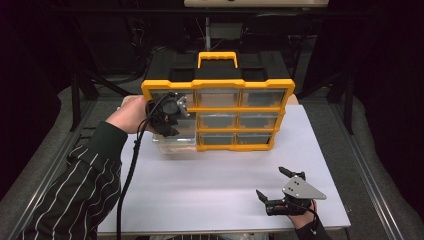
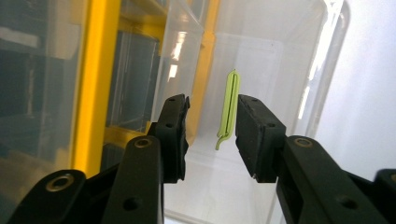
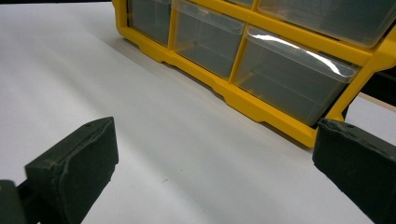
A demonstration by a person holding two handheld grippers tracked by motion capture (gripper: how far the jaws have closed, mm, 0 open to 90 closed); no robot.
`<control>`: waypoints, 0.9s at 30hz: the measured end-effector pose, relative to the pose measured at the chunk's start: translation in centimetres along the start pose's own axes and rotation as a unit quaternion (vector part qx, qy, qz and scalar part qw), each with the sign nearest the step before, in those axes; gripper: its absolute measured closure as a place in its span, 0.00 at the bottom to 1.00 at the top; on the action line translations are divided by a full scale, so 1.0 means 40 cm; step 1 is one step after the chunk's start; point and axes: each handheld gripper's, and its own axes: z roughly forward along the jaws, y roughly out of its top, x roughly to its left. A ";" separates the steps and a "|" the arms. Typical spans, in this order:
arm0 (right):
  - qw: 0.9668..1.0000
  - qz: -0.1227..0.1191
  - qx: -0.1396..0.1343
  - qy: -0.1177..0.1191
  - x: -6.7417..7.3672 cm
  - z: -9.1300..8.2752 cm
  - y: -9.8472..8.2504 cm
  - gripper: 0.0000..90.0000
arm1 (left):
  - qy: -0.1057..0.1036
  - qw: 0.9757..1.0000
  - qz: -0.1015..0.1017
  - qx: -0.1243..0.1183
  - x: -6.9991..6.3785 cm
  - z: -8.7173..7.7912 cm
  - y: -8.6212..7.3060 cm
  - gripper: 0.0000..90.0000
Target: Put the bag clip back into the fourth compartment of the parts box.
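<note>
A yellow-framed organizer cabinet (image 1: 218, 112) with clear drawers stands upright on the white table (image 1: 225, 185), its yellow handle at the top. Its bottom-left drawer (image 1: 176, 141) is pulled out toward the person. The left gripper (image 1: 167, 116) sits at the left edge of the cabinet, just above that pulled-out drawer. In the left gripper view its fingers (image 2: 175, 135) stand a little apart, and a thin light-green clip (image 2: 229, 109) lies inside the clear drawer, seen in the gap between them; the pads do not press on it, so nothing is held. The right gripper (image 1: 274, 186) rests near the table's front right corner, well apart from the cabinet, with its fingers (image 3: 74, 175) spread wide and nothing between them. The right gripper view looks across the bare table to the cabinet's lower drawers (image 3: 292, 81), which are pushed in.
</note>
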 end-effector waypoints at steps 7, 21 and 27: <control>1.000 -0.001 0.001 0.000 0.000 0.000 0.000 0.00 | 0.009 1.000 -0.011 -0.014 0.007 -0.036 -0.029 0.66; 1.000 -0.002 0.002 0.002 0.001 0.002 0.000 0.00 | 0.019 0.998 -0.041 -0.036 0.014 -0.096 -0.123 0.59; 1.000 -0.002 0.004 0.003 0.001 0.003 -0.001 0.00 | 0.024 0.997 -0.066 -0.038 0.018 -0.102 -0.154 0.44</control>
